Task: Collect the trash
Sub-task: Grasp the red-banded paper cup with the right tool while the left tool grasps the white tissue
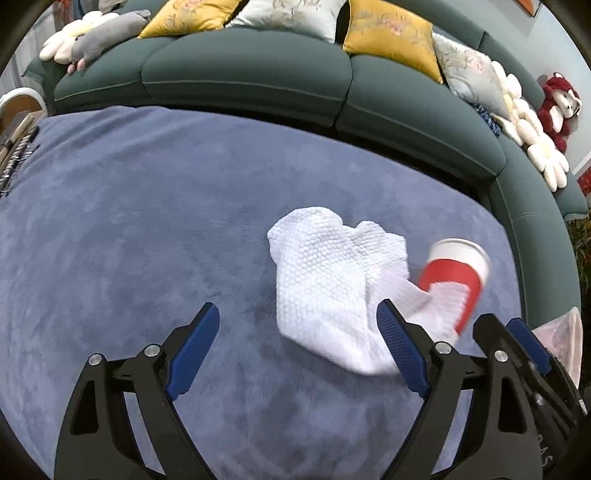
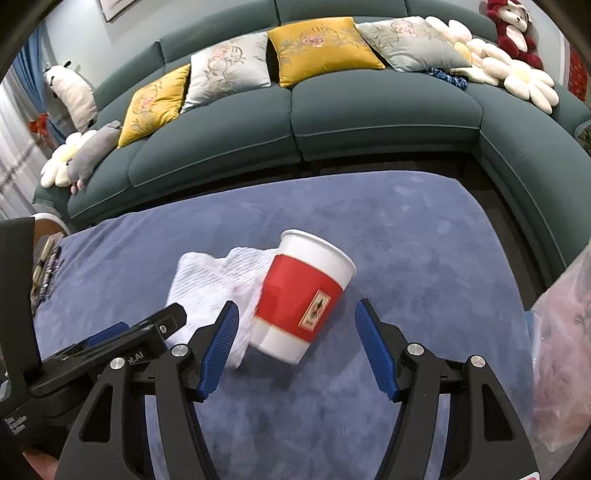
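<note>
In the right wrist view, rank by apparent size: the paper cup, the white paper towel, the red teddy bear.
1. paper cup and white paper towel: too close to rank.
2. red teddy bear: smallest, though farthest away.

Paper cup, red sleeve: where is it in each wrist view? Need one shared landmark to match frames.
Left wrist: paper cup at right, tilted, beyond the left gripper, partly behind the white tissue.
Right wrist: centre, tilted, between the open fingers of the right gripper.
Shared landmark: the tissue, touching the cup on the blue cloth.

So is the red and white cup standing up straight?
No, the cup is tipped over at a slant, leaning on the white paper towel on the blue blanket.
</note>
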`<state>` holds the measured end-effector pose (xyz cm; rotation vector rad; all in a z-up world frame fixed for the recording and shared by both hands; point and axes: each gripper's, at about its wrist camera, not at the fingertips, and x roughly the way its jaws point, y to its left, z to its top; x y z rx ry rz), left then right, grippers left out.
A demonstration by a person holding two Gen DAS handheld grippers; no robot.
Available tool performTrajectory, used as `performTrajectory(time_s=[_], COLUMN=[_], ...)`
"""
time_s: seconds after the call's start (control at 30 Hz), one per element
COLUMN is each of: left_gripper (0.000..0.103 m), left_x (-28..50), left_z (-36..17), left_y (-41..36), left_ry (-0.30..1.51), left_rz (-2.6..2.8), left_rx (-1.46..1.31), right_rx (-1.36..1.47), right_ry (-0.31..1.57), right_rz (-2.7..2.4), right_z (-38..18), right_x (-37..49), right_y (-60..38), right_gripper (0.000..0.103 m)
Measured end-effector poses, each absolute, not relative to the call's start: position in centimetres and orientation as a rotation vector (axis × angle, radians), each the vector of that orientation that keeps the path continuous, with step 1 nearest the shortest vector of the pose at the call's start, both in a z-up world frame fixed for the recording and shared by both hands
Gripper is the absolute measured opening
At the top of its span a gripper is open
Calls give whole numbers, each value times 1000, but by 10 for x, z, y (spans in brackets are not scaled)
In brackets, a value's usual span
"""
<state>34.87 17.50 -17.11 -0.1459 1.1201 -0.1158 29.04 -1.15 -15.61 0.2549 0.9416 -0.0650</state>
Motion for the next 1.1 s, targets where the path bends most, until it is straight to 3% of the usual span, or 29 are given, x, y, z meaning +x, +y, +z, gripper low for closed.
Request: performTrajectory(time_s=[0.27, 0.47, 0.53, 0.63, 0.7, 0.73, 1.1], left_gripper=[81, 66, 57, 34, 12, 8, 5], left_x=[372, 373, 370, 367, 364, 362, 312], left_z=[-200, -206, -206, -205, -204, -202, -146], left_y=[162, 166, 164, 162, 160, 160, 138], left_ry=[1163, 1144, 1135, 1131, 1140, 1145, 1080], left_rz=[-113, -86, -87, -112, -143, -155, -198], left_rx=[-126, -138, -100, -51, -48, -55, -88], right_rx=[330, 350, 354, 352, 352, 349, 313], right_ry=[973, 990, 997, 1006, 999, 994, 904], right_rz=[-67, -67, -57, -52, -40, -39, -43], right_z=[-182, -196, -200, -204, -201, -199, -141], right_x=[317, 328, 331, 332, 329, 327, 270], right_y=[-21, -18, -18, -16, -14, -14, -26], right_gripper=[64, 67, 66, 61, 58, 58, 57])
